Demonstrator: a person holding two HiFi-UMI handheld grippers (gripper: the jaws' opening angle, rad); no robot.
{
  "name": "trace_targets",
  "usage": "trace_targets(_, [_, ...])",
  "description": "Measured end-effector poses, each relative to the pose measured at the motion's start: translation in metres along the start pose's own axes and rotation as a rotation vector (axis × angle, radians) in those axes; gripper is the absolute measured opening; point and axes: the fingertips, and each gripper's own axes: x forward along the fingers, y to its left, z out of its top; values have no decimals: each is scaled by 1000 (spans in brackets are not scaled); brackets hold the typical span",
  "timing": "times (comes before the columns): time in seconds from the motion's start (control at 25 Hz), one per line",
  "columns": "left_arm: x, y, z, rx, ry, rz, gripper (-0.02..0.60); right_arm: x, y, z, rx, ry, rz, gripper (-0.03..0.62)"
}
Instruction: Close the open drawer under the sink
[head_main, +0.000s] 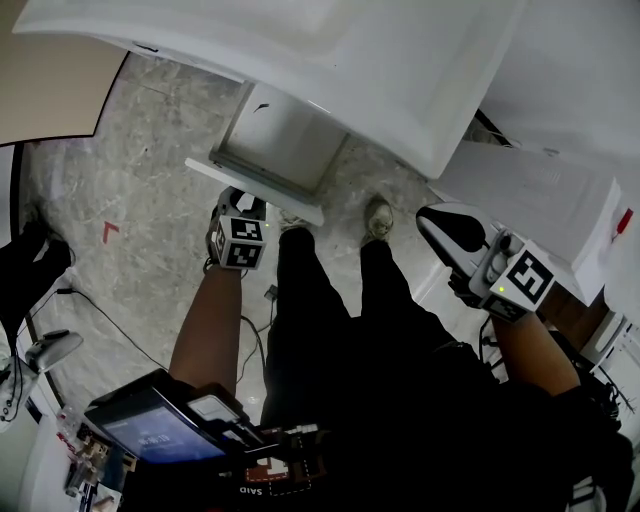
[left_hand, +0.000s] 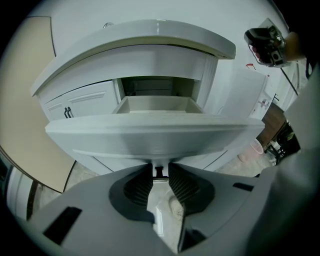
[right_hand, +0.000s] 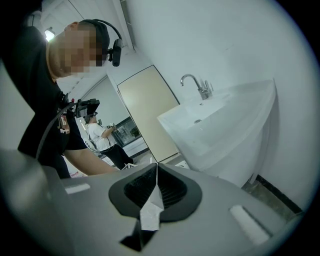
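Right, status by part:
left arm: in the head view the bare forearm (head_main: 210, 330) runs up from 6 o'clock to the left gripper (left_hand: 160, 171), which tips steeply down at the drawer front.
left fingers: the ribbed pads (left_hand: 139, 187) stand apart with a narrow gap and floor shows through it. The tips sit right under the lower edge of the drawer front. A small dark piece sits at the gap's 12 o'clock end; I can't tell whether it touches the pads. Nothing is pinched.
drawer (head_main: 275, 150): pulled out from under the sink (head_main: 300, 50), tray open and bare inside. In the head view its white front lies just at 12 o'clock of the left gripper. In the left gripper view the front fills the middle band, with the open tray behind it at 12 o'clock.
right arm: the forearm (head_main: 535, 350) comes in from 5 o'clock in the head view. The right gripper (right_hand: 157, 167) is well apart from the left one, at its 3 o'clock, and its nose aims toward 10 o'clock. It sits close to the white cabinet (head_main: 540, 200).
right fingers: pressed together along one seam, nothing between them, touching nothing.
right gripper view: the sink is at 2 o'clock with the faucet (right_hand: 197, 85) on it, seen from the side and well clear of the tips.
feet: one shoe (head_main: 378, 215) stands on the grey floor (head_main: 130, 200) at 3 o'clock of the drawer front.
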Motion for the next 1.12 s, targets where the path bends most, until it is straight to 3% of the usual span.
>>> trace_targets(0.2, [2, -6, 6, 11, 0, 0, 60, -4, -4, -3, 9, -8, -5, 3])
trace_targets(0.32, [5, -10, 12, 35, 0, 4, 0, -5, -5, -3, 11, -11, -6, 4])
trace_targets(1.12, [19, -9, 34, 57, 25, 10, 0, -17, -19, -4, 40, -35, -24, 4])
